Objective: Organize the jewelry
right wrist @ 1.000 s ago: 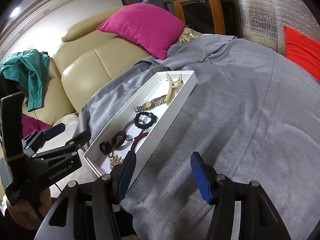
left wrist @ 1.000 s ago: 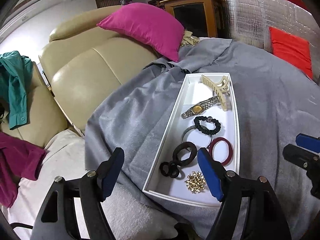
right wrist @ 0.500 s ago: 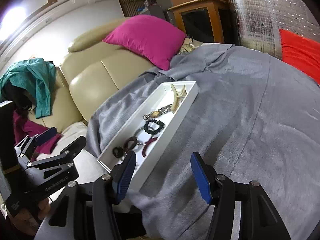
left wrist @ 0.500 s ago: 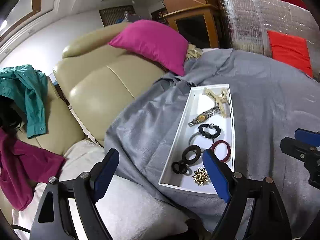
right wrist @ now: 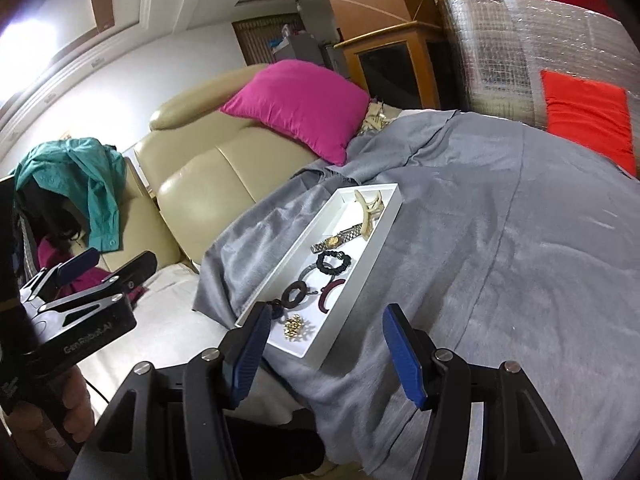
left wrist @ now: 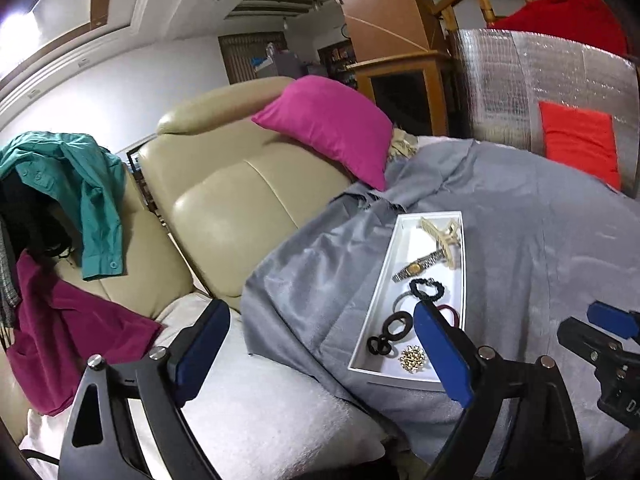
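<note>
My left claw (left wrist: 320,344) hangs over the near end of the white tray (left wrist: 384,288), its jaws spreading wider with nothing between them — only white towel and grey blanket (left wrist: 520,232) show below. My right claw (right wrist: 324,348) stands apart too, partway open and empty, just short of the tray's near corner.

The tray lies on the grey blanket, and all the jewelry sits inside it. At the tray's far end rests the cream hair claw clip (left wrist: 442,236); just nearer lies the gold-faced wristwatch (left wrist: 420,266), then the black scrunchie (left wrist: 428,290) overlapping a thin silver bangle (right wrist: 308,274). Beside those, against the tray's right wall, is the maroon bangle (right wrist: 328,294). Toward the near end sit the black linked rings (left wrist: 390,332), and the gold brooch (left wrist: 412,357) lies closest to the near wall.
</note>
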